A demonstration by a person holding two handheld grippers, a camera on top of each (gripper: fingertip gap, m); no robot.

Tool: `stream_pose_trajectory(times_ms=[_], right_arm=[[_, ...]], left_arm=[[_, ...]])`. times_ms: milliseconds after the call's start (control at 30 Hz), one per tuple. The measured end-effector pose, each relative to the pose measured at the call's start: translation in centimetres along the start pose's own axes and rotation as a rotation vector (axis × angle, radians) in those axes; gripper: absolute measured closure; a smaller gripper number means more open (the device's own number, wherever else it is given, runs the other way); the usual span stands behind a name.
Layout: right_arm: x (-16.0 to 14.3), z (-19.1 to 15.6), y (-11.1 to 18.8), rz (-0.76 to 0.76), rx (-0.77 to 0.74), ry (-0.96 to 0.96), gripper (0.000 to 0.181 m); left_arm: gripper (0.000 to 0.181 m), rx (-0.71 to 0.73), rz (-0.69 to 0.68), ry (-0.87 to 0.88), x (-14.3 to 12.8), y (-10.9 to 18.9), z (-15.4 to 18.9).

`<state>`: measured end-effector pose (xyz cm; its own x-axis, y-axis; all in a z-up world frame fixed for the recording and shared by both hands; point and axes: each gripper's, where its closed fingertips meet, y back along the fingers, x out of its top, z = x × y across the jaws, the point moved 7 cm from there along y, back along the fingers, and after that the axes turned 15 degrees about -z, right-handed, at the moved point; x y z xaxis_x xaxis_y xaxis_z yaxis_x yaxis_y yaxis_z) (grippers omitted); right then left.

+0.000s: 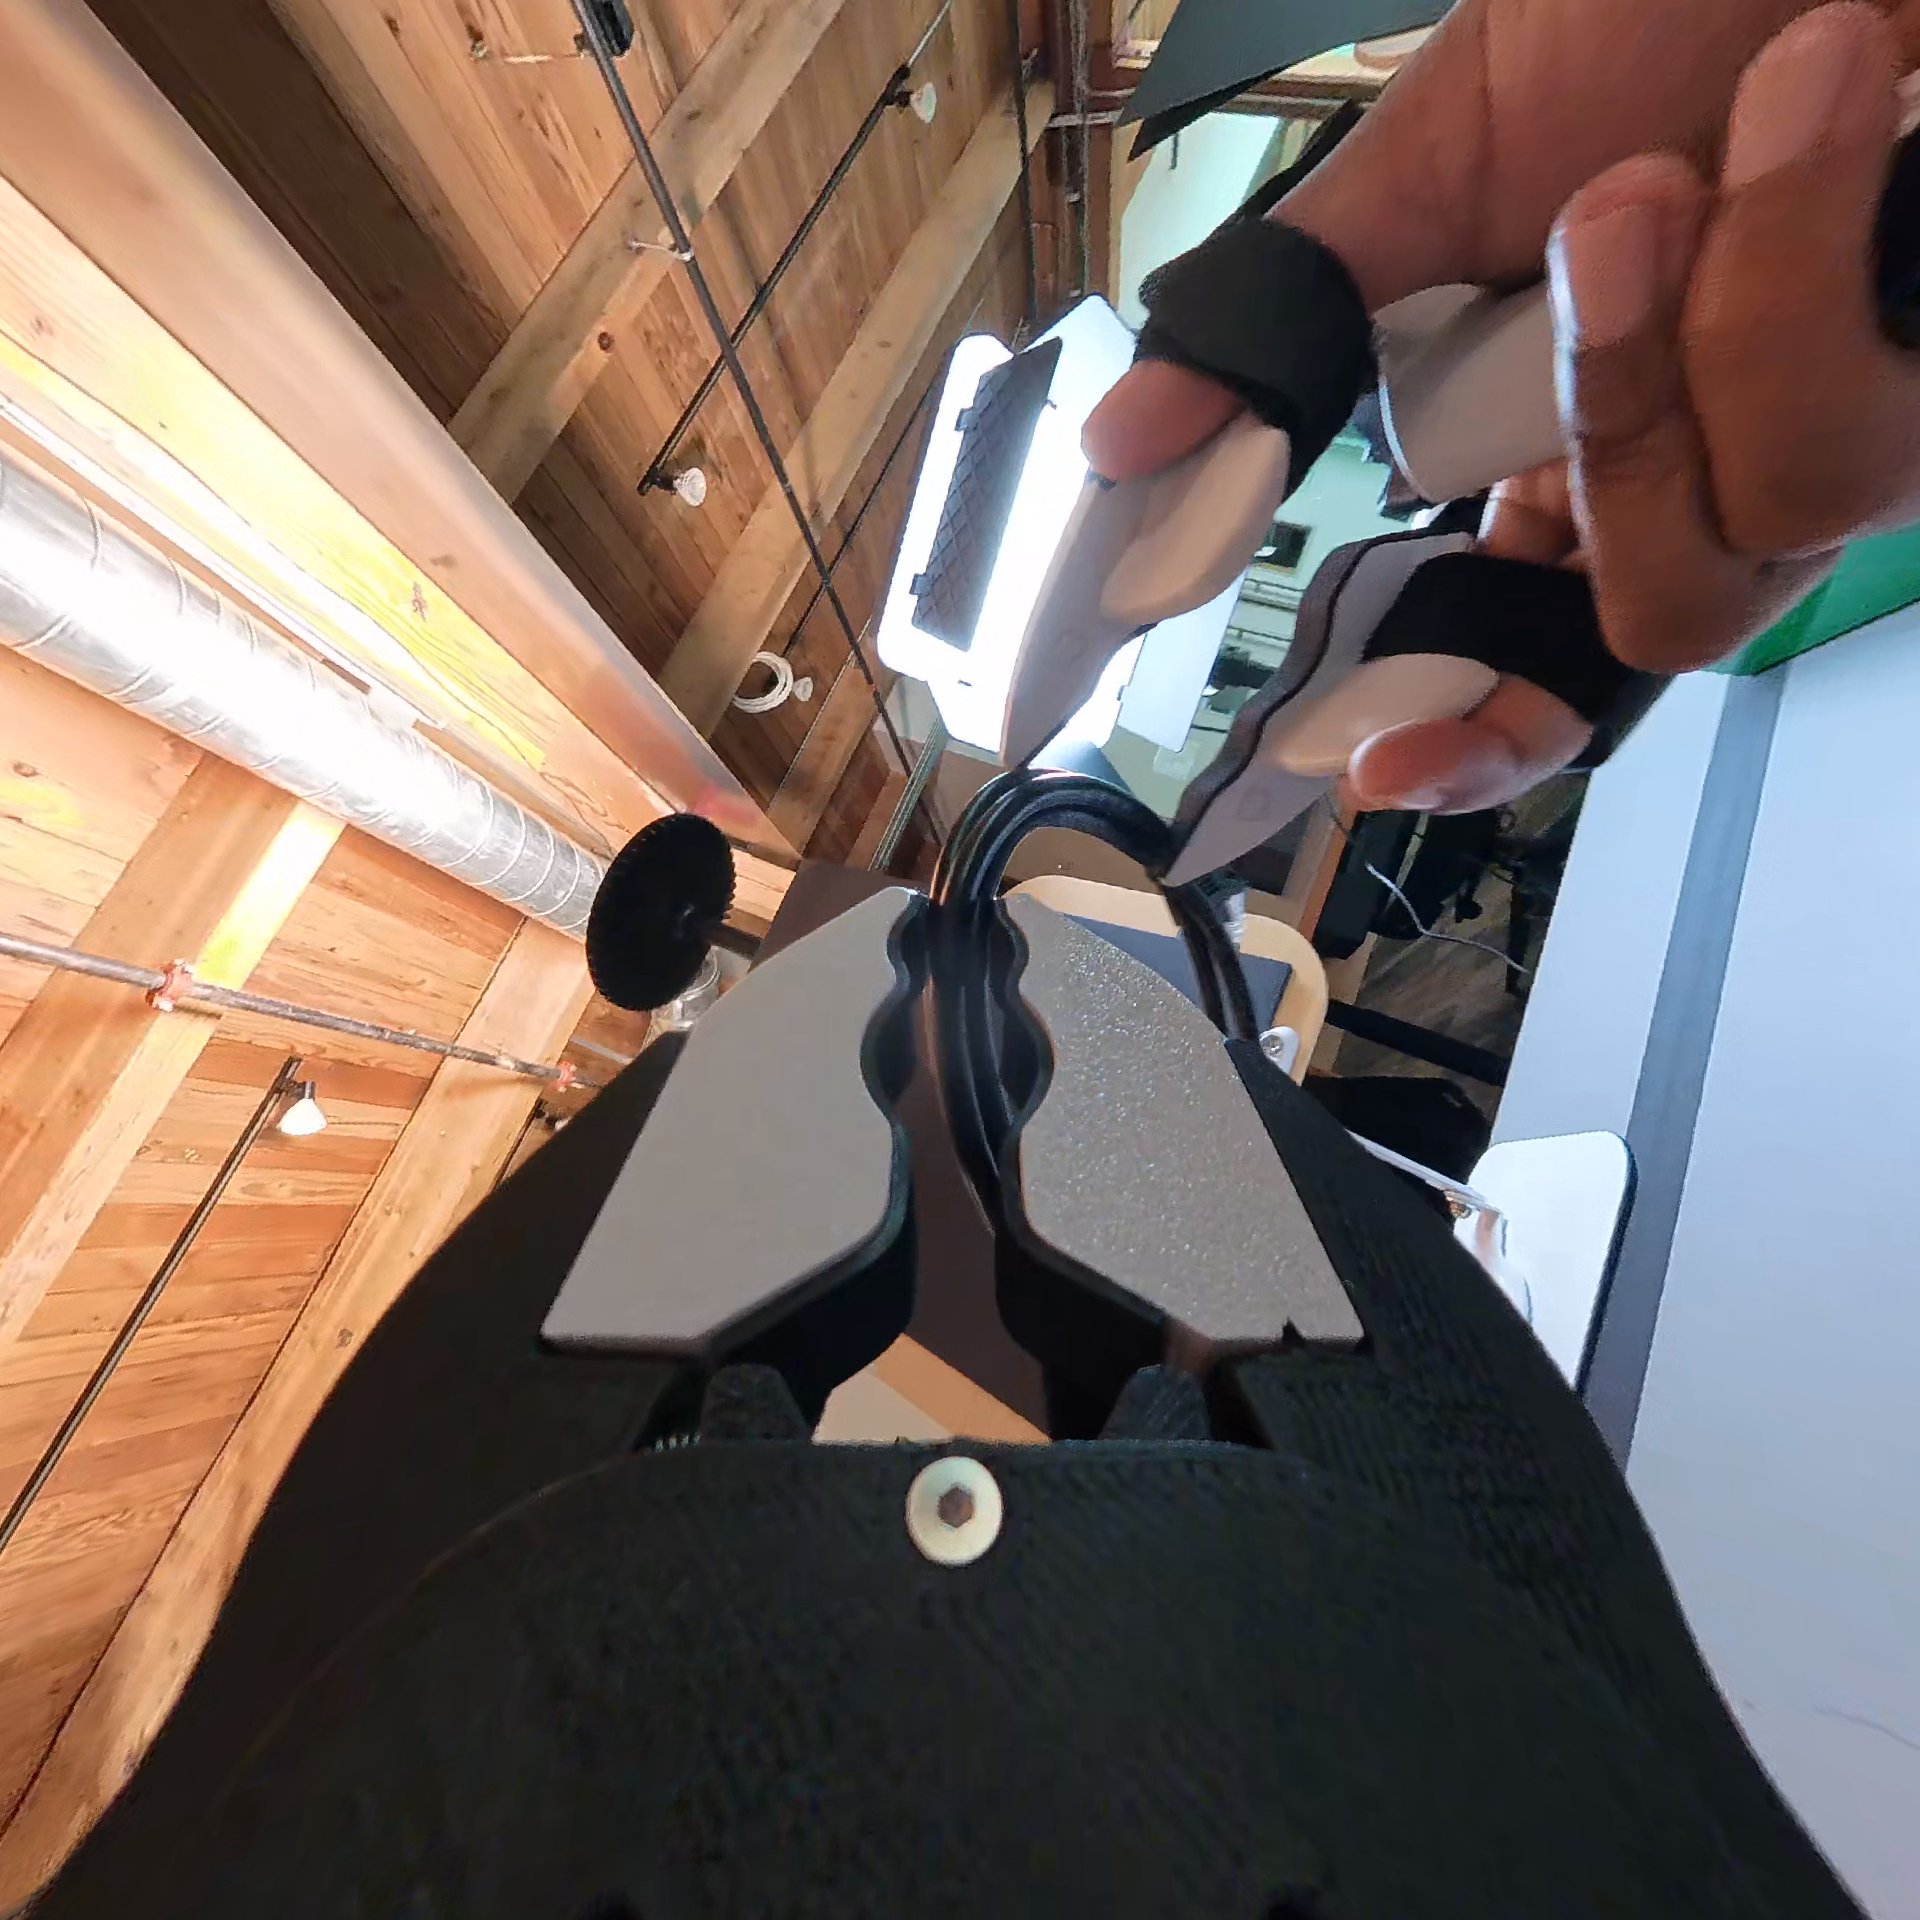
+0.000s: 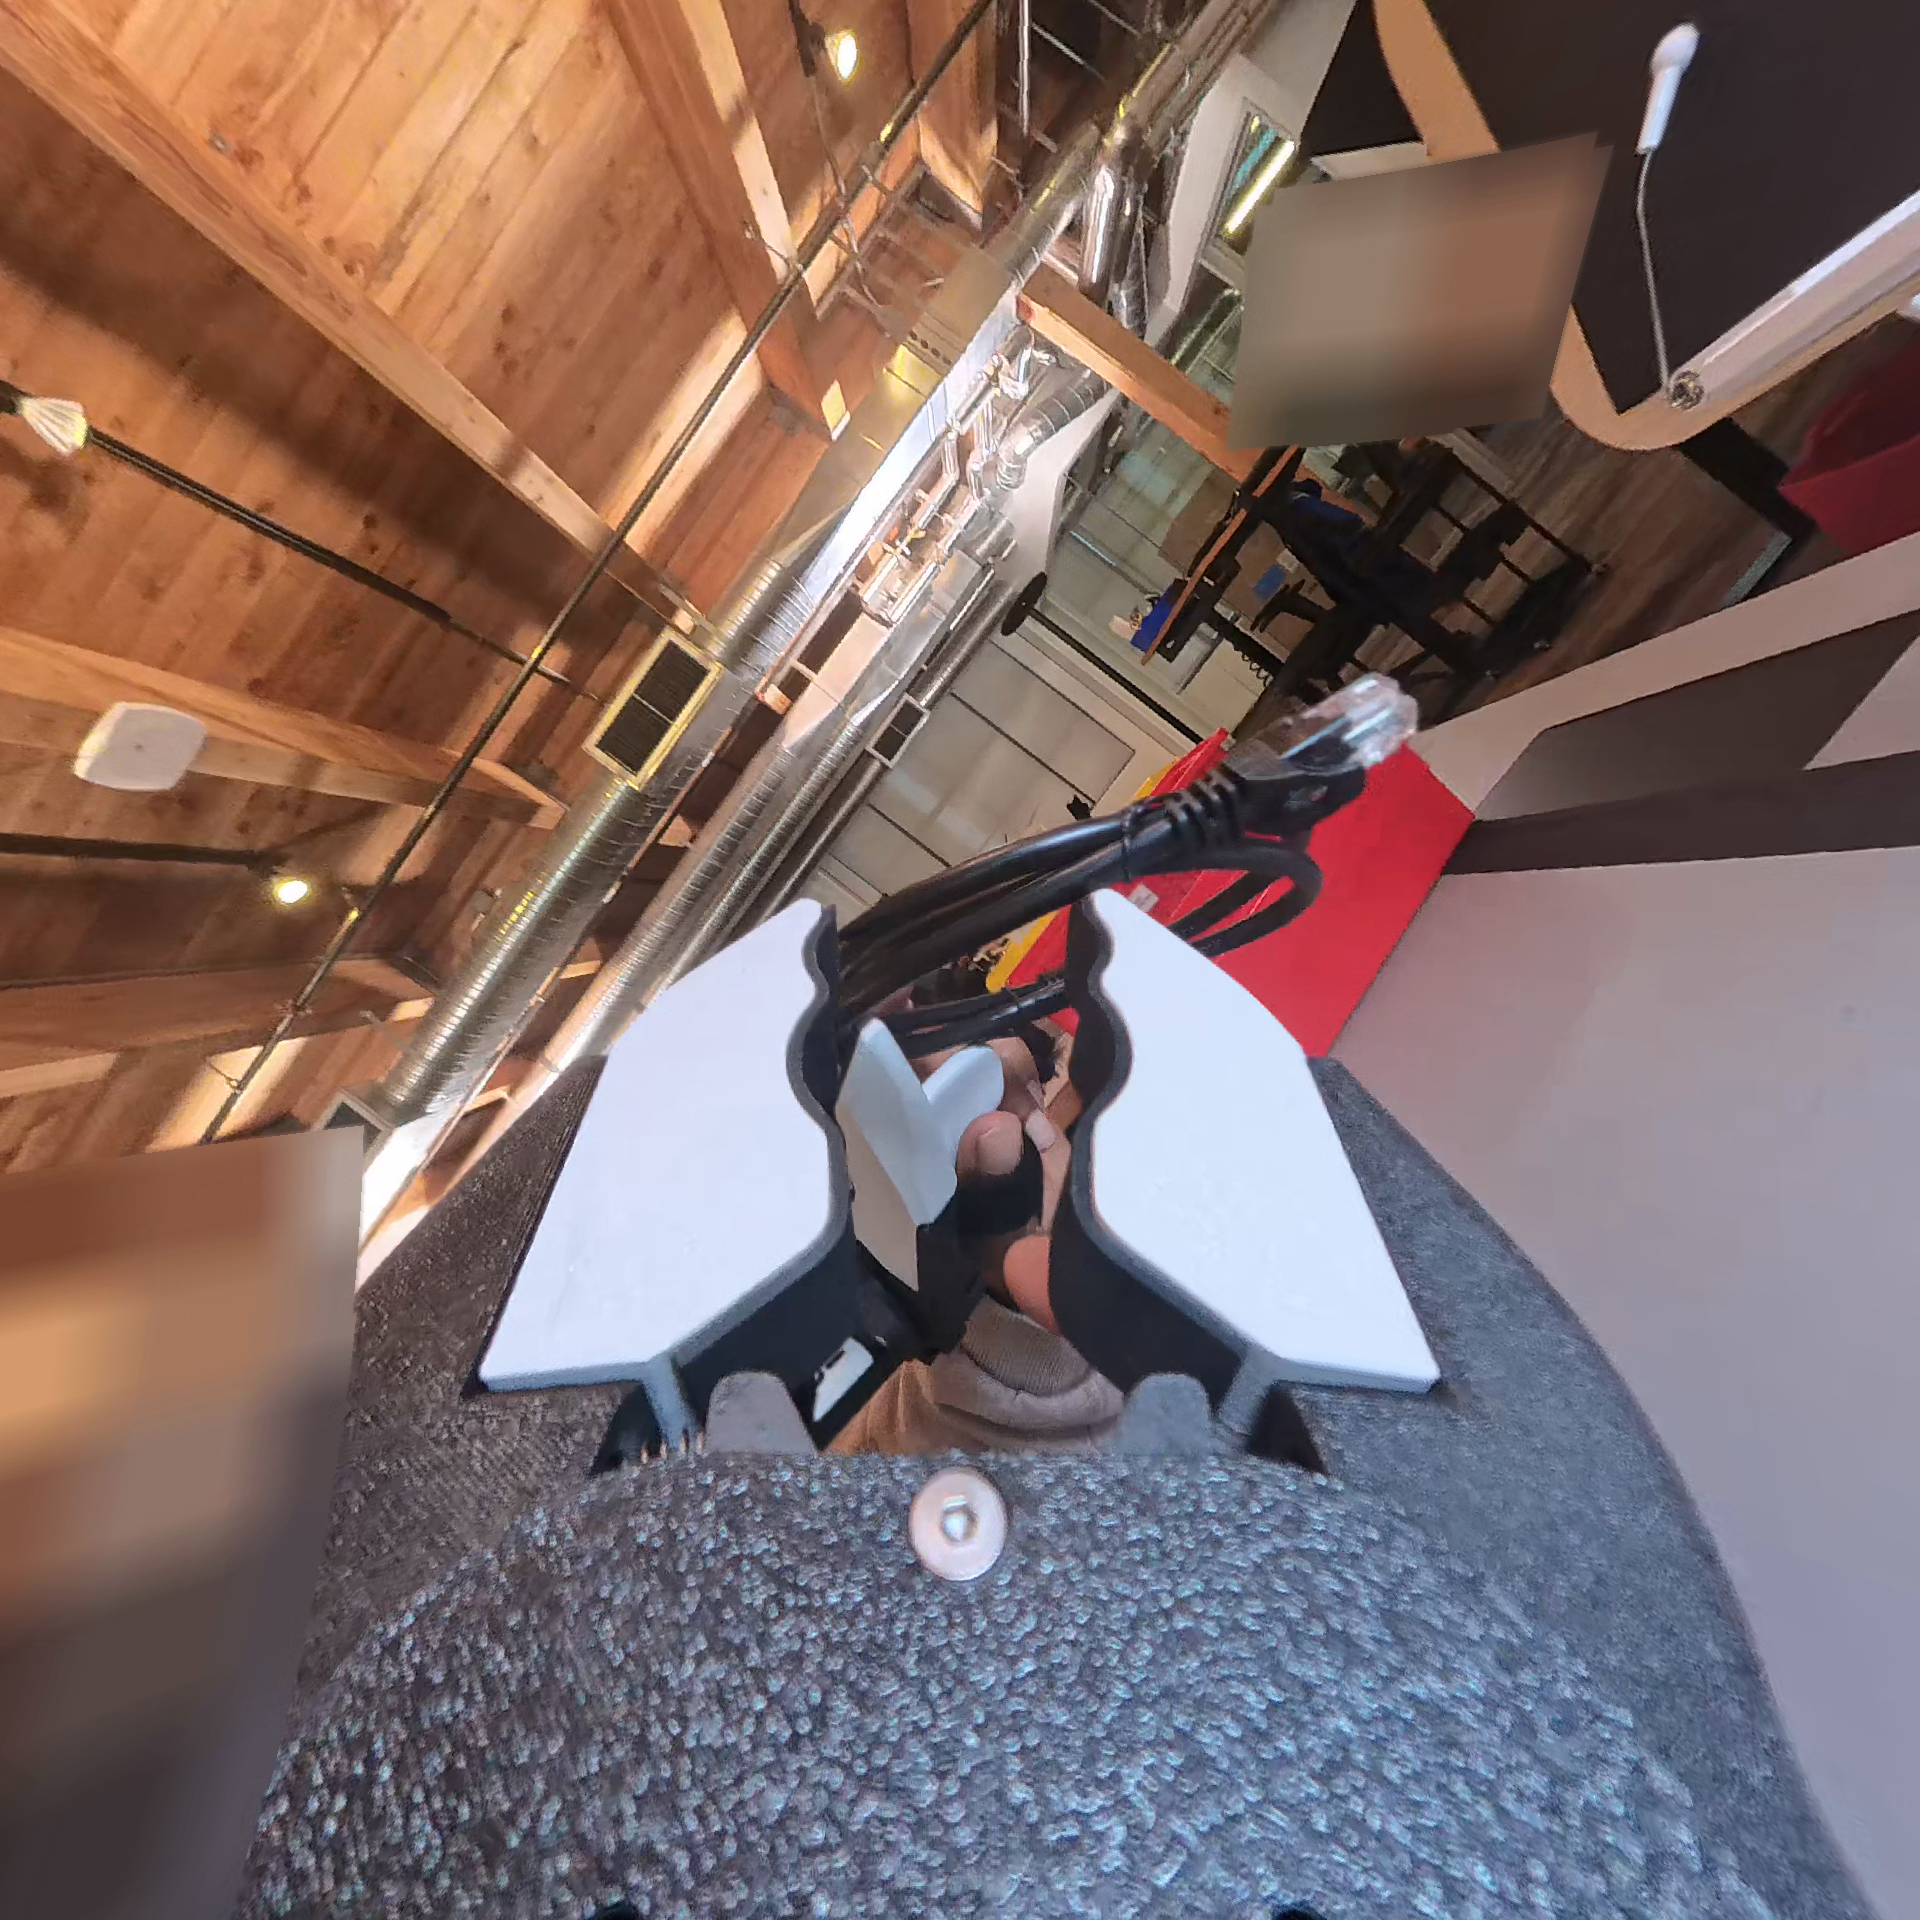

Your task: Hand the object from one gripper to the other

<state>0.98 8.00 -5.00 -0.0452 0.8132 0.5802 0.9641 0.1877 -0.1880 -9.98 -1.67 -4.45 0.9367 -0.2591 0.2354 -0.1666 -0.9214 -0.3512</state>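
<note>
Black cable [image 1: 971, 997], coiled into a small bundle of loops, sits nearest in the left wrist view, pinched between the grey wavy pads of the left claw [image 1: 958, 935], which is closed down on several strands at once. The bend of the bundle arches out just beyond the tips. Farther off, the right claw [image 1: 1091, 800] comes in from the upper right, its two pale fingers spread apart, one tip touching or nearly touching the top of the arch; it has hold of nothing yet. The hand [image 1: 1621, 343] working it wears black straps on thumb and finger.

In the right wrist view the right claw [image 2: 961, 925] stands wide, the cable [image 2: 1049, 894] crossing just past its tips, and the clear plug [image 2: 1351, 727] on its ribbed boot juts out far right.

By the look of it the cable is light, limp and springy: loops may splay or slide once one grip lets go. The safest hold is likely across the whole bundled arch, all strands together, not the plug, whose clear clip looks breakable.
</note>
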Motion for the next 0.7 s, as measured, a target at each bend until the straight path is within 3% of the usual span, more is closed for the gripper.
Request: stream_pose_trajectory(times_ms=[133,233,333,400,567,700], right_arm=[[0.4,-0.1,0.4,0.037,0.104,-0.007,0.152],[0.9,-0.4,0.9,-0.001,0.085,0.080,0.160],[1.6,-1.6,1.8,-0.061,0.042,0.231,0.167],[1.8,-2.5,2.2,-0.144,0.038,0.301,0.169],[0.9,-4.1,2.5,-0.361,-0.017,0.512,0.169],[0.5,-5.3,2.8,-0.389,0.025,0.644,0.170]], left_arm=[[0.169,-0.052,0.087,-0.016,1.5,0.6,1.0],[0.169,-0.205,0.087,0.132,1.1,0.2,1.2],[0.160,-0.463,0.072,0.443,-0.4,-0.8,0.9],[0.145,-0.548,0.060,0.684,-1.5,-1.5,0.2],[0.143,-0.873,0.106,1.299,-4.5,-2.8,-0.8],[0.140,-1.127,0.196,1.657,-6.7,-3.4,-0.3]])
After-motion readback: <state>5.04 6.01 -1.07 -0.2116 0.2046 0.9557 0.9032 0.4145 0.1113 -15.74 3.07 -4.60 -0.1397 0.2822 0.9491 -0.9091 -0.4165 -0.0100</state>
